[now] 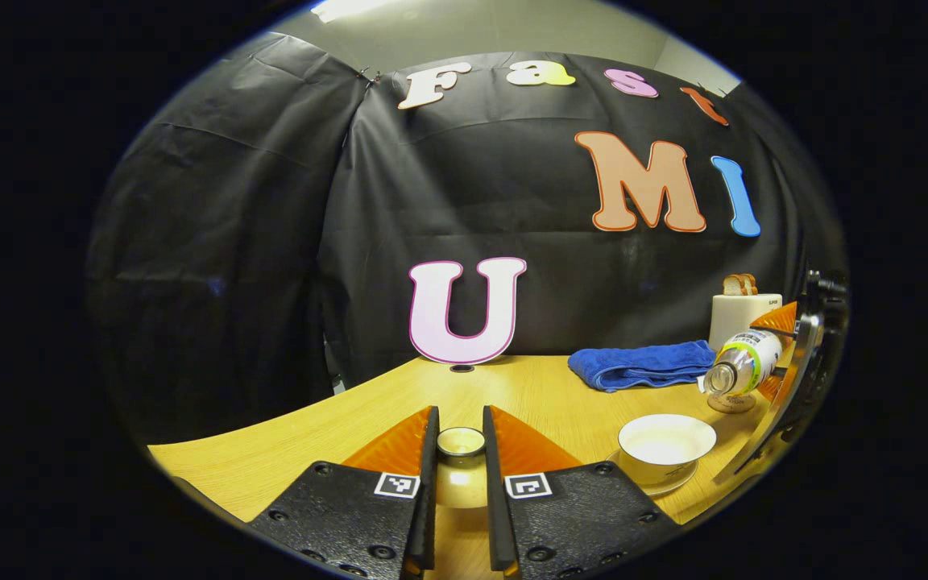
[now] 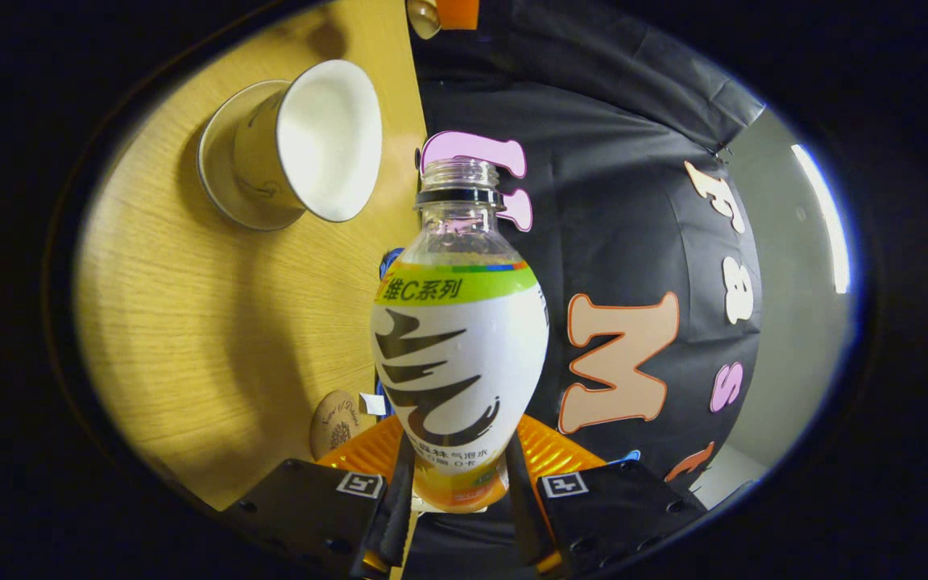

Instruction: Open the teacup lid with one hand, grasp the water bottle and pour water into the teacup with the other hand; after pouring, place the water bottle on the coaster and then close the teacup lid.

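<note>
in the left gripper view, the left gripper shows at the bottom centre, its two fingers close together and pinching the small round knob of the lid between them. the lid hangs over the wooden table, to the left of the cup. the cup sits in the lower right of the frame on a saucer, open, its pale inside showing. above and to the right of the cup, the bottle is tipped over, its open mouth pointing down and left toward the cup, held by the right gripper at the right edge. a round coaster lies just under the bottle's neck in the picture. behind these, a folded blue towel lies on the table, and a white toaster with bread in it stands at the far right.

in the right gripper view, the scene is turned on its side. the right gripper at the bottom centre has both fingers pressed against the base of the bottle, which rises up the middle of the frame with no cap on its mouth. the cup lies in the upper left, apart from the bottle's mouth. the coaster shows at lower left, just beside the fingers. whether water is flowing cannot be told.
</note>
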Available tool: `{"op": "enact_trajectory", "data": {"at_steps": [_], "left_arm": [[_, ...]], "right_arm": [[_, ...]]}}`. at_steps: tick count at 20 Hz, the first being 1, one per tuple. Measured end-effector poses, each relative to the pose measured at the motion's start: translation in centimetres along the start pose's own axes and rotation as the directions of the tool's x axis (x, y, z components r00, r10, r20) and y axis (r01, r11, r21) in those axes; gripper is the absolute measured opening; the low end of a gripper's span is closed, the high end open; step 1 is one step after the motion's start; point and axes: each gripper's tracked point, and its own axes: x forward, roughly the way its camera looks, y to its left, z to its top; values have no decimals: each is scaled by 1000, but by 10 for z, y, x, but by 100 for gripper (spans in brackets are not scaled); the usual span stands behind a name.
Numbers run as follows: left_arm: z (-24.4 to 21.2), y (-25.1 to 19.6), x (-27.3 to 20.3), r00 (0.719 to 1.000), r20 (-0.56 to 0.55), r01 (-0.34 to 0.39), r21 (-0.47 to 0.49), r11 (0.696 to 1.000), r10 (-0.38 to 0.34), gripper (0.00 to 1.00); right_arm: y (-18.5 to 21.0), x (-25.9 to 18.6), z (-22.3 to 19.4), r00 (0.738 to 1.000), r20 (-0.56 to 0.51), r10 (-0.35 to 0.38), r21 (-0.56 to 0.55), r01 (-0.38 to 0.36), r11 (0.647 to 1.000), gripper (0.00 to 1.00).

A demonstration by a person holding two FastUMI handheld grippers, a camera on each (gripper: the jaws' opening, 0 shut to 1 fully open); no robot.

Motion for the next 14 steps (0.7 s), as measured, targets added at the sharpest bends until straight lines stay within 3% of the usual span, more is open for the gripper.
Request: {"op": "enact_trajectory", "data": {"at_steps": [9,14], "left_arm": [[-1,0,0,1000,-2,4,-2,1000,-4,24],[-1,0,0,1000,-2,5,-2,1000,-5,24]], "right_arm": [[-13,-4,12,993,57,-99,-209,108,972,55],[-21,-3,15,986,84,-144,-256,161,953,58]]}}
